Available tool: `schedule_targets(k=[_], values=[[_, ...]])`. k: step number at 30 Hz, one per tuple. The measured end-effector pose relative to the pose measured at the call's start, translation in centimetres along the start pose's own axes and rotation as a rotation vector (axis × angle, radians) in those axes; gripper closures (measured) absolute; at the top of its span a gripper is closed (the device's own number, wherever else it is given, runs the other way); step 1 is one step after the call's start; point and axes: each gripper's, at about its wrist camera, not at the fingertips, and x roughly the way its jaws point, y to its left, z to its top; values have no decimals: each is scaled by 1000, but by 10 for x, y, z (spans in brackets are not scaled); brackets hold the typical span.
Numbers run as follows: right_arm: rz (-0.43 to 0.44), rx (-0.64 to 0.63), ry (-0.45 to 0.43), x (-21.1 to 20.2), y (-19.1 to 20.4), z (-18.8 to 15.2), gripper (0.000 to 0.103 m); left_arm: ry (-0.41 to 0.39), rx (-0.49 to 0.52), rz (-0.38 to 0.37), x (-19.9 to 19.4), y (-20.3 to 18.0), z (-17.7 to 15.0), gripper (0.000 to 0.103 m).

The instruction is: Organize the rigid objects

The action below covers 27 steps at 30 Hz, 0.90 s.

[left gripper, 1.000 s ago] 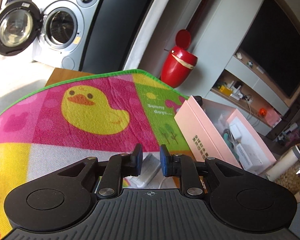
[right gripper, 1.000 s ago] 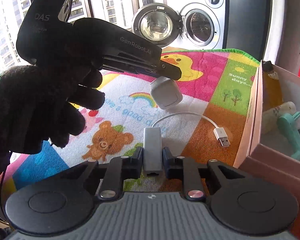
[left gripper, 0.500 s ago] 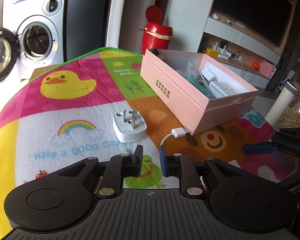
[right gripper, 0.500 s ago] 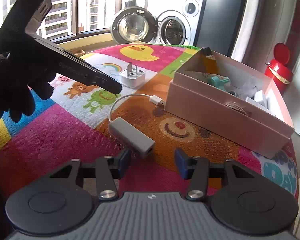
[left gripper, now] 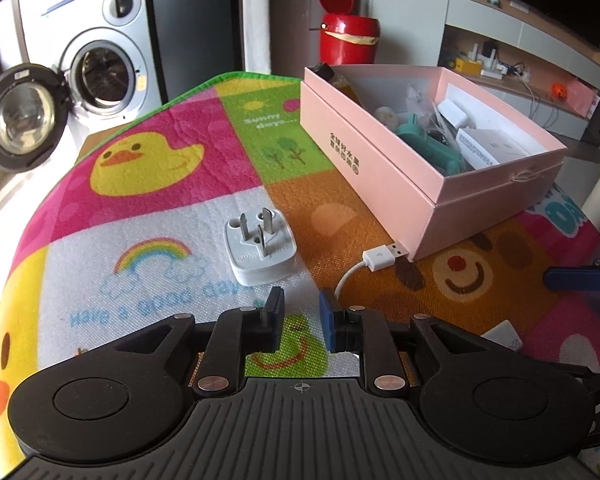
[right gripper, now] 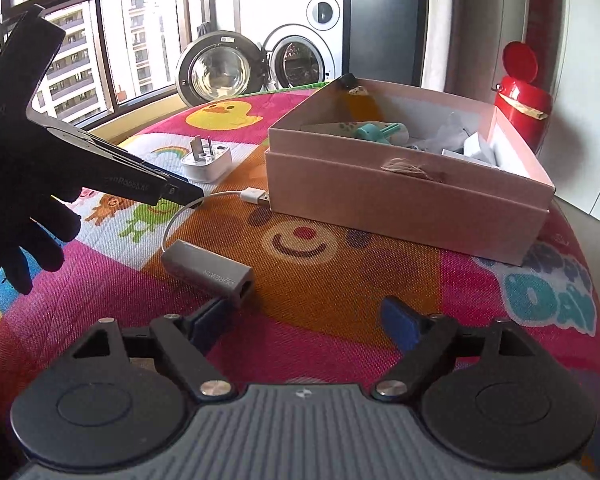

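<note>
The right gripper (right gripper: 306,326) hovers over the play mat (right gripper: 340,280), its fingers spread wide and empty, the grey adapter (right gripper: 210,270) lying just beside the left one. The left gripper (left gripper: 302,322), narrowly parted and empty, faces the white plug (left gripper: 260,246) at 12 o'clock, with the pink box (left gripper: 388,164) at 2 o'clock.

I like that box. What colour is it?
The box is pale pink, clearest in the left wrist view.

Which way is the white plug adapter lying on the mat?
On its back: the white plug adapter rests flat on the mat, three metal prongs pointing up.
</note>
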Motion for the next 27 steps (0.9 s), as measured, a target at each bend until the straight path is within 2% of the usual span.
schedule_targets(k=[3,7,12,17,20,22,23,24,27], values=[[0,-1,-3,-1,1,-1,18,3,-27,-4,1,-1,2,78],[3,-5,-2,0,2,-1,16,9,-69,-45,1,2,4,66],[1,-8,-1,0,3,-1,15,1,6,-15,-1,-7,2,65],[-3,-12,6,2,5,1,13,-10,-11,-11,-4,-3,-3,64],[33,-16,13,6,14,6,13,-16,-10,-4,-6,0,-5,64],[70,-9,-2,10,23,11,19,-22,0,21,-9,1,-8,64],[75,-17,-9,11,26,12,34,-28,3,37,-11,3,-10,64],[62,-39,-17,12,31,15,39,-32,2,48,-12,4,-12,64],[28,-39,-25,12,29,16,39,-28,-23,27,-17,13,-16,64]])
